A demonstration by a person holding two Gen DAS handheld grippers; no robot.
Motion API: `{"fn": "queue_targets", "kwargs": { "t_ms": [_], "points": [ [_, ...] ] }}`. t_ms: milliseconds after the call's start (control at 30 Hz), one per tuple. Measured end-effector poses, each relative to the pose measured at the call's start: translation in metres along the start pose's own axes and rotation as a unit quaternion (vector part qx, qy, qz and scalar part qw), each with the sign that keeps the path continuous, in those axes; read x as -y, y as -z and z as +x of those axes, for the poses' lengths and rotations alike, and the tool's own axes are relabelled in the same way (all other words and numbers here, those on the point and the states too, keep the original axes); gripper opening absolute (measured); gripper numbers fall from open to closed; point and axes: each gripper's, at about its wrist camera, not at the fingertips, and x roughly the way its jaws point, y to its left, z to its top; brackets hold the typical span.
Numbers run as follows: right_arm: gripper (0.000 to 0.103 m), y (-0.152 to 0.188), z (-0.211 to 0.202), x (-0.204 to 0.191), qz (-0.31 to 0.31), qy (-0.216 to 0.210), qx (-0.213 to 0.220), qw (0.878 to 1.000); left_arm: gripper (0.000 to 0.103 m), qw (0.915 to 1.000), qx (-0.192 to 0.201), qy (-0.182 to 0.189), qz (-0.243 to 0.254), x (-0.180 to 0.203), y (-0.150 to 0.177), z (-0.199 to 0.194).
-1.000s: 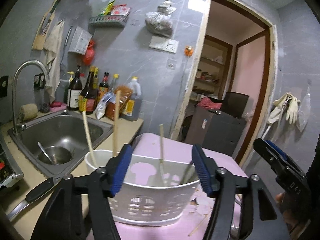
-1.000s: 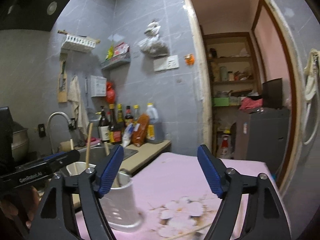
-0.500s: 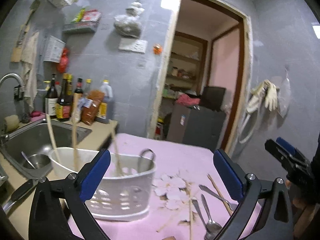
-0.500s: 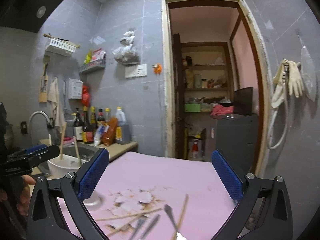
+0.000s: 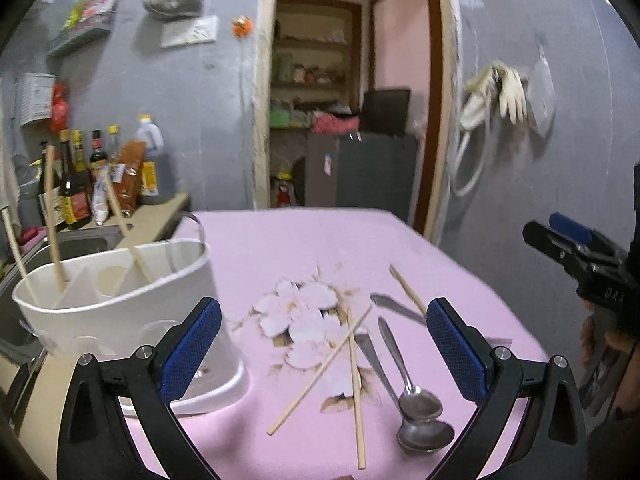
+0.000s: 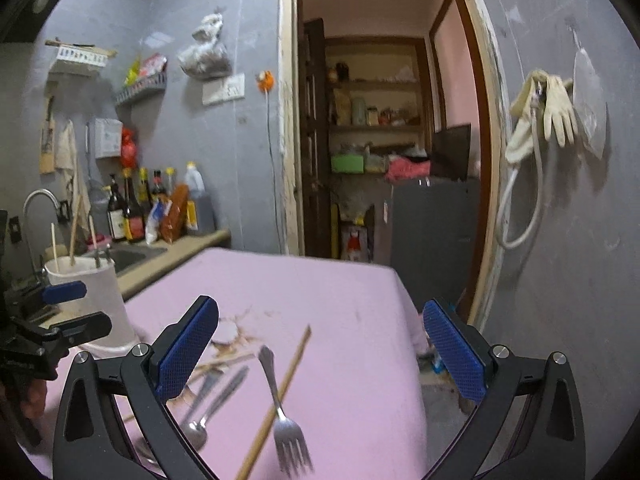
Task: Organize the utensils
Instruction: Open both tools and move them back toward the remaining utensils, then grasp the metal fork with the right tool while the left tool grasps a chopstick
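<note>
Tongs left (image 5: 324, 344) and right (image 6: 320, 350) gape empty above spoons (image 5: 420, 408).

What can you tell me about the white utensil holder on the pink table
The white utensil holder looks like plastic, an oval tub with inner dividers and cut-out openings low on its side. It stands upright at the edge of the pink tablecloth nearest the sink. Several wooden chopsticks lean in its compartments, and a metal handle sticks out at its far end. No gripper touches it.
</note>
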Motion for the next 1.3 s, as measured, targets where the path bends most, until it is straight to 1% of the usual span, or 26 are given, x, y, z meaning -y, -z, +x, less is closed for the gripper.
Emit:
{"fn": "queue_targets", "kwargs": {
  "t_ms": [167,200,267,300,333,367,400,433,467,500,533,567,633,667,733,767,833,900,967,1067,1133,1233,1300],
  "points": [
    [0.103,0.009,0.017,0.011,0.011,-0.004,-0.054,0.998,0.1,0.9985,-0.05,0.009,0.019,0.006,0.005,0.024],
    [0.101,0.011,0.022,0.011,0.009,-0.005,-0.067,0.998,0.1,0.998,-0.059,0.009,0.022,0.006,0.006,0.028],
    [0.094,0.015,0.03,0.011,0.003,-0.011,-0.088,0.996,0.096,0.9968,-0.074,0.014,0.028,0.007,0.009,0.036],
    [0.087,0.017,0.035,0.011,0.0,-0.016,-0.1,0.995,0.092,0.996,-0.082,0.016,0.031,0.007,0.01,0.04],
    [0.084,0.019,0.041,0.01,-0.004,-0.02,-0.116,0.993,0.085,0.9951,-0.091,0.02,0.033,0.007,0.011,0.044],
    [0.082,0.021,0.045,0.009,-0.006,-0.025,-0.128,0.991,0.082,0.994,-0.1,0.022,0.037,0.007,0.012,0.049],
    [0.076,0.024,0.051,0.008,-0.01,-0.035,-0.145,0.989,0.075,0.9929,-0.11,0.023,0.04,0.007,0.014,0.054],
    [0.068,0.027,0.055,0.006,-0.014,-0.042,-0.158,0.986,0.069,0.9916,-0.12,0.025,0.042,0.007,0.015,0.059],
    [0.063,0.029,0.057,0.004,-0.019,-0.044,-0.167,0.985,0.066,0.9906,-0.126,0.028,0.043,0.007,0.016,0.061],
    [0.055,0.031,0.061,0.001,-0.028,-0.049,-0.177,0.983,0.06,0.9895,-0.133,0.03,0.046,0.007,0.018,0.064],
    [0.049,0.034,0.064,-0.003,-0.036,-0.056,-0.186,0.98,0.055,0.9882,-0.141,0.031,0.052,0.008,0.02,0.068],
    [0.046,0.035,0.066,-0.007,-0.042,-0.062,-0.193,0.978,0.052,0.9869,-0.148,0.03,0.059,0.009,0.022,0.071],
    [0.038,0.038,0.072,-0.014,-0.055,-0.076,-0.205,0.974,0.042,0.9841,-0.163,0.03,0.064,0.007,0.025,0.078],
    [0.036,0.039,0.075,-0.017,-0.062,-0.085,-0.213,0.971,0.039,0.983,-0.169,0.03,0.064,0.006,0.026,0.081],
    [0.028,0.042,0.083,-0.023,-0.073,-0.098,-0.227,0.966,0.032,0.9807,-0.183,0.03,0.063,0.005,0.028,0.089],
    [0.026,0.044,0.087,-0.026,-0.08,-0.103,-0.234,0.963,0.031,0.98,-0.186,0.03,0.063,0.005,0.028,0.091],
    [0.021,0.047,0.096,-0.031,-0.091,-0.112,-0.25,0.957,0.022,0.9779,-0.197,0.029,0.063,0.004,0.029,0.097],
    [0.02,0.049,0.104,-0.036,-0.099,-0.115,-0.261,0.953,0.018,0.9762,-0.205,0.03,0.063,0.003,0.03,0.101],
    [0.018,0.051,0.111,-0.039,-0.104,-0.117,-0.272,0.949,0.018,0.9747,-0.211,0.033,0.065,0.003,0.03,0.103],
    [0.014,0.049,0.118,-0.043,-0.119,-0.107,-0.277,0.947,0.018,0.9713,-0.224,0.032,0.074,0.004,0.032,0.109],
    [0.011,0.048,0.122,-0.045,-0.126,-0.108,-0.284,0.944,0.018,0.969,-0.233,0.032,0.077,0.003,0.034,0.114],
    [0.009,0.054,0.13,-0.055,-0.159,-0.109,-0.301,0.934,0.018,0.967,-0.241,0.039,0.075,0.001,0.032,0.119],
    [0.009,0.055,0.134,-0.057,-0.165,-0.109,-0.31,0.93,0.016,0.9655,-0.248,0.043,0.068,-0.002,0.031,0.121]
  ]
}}
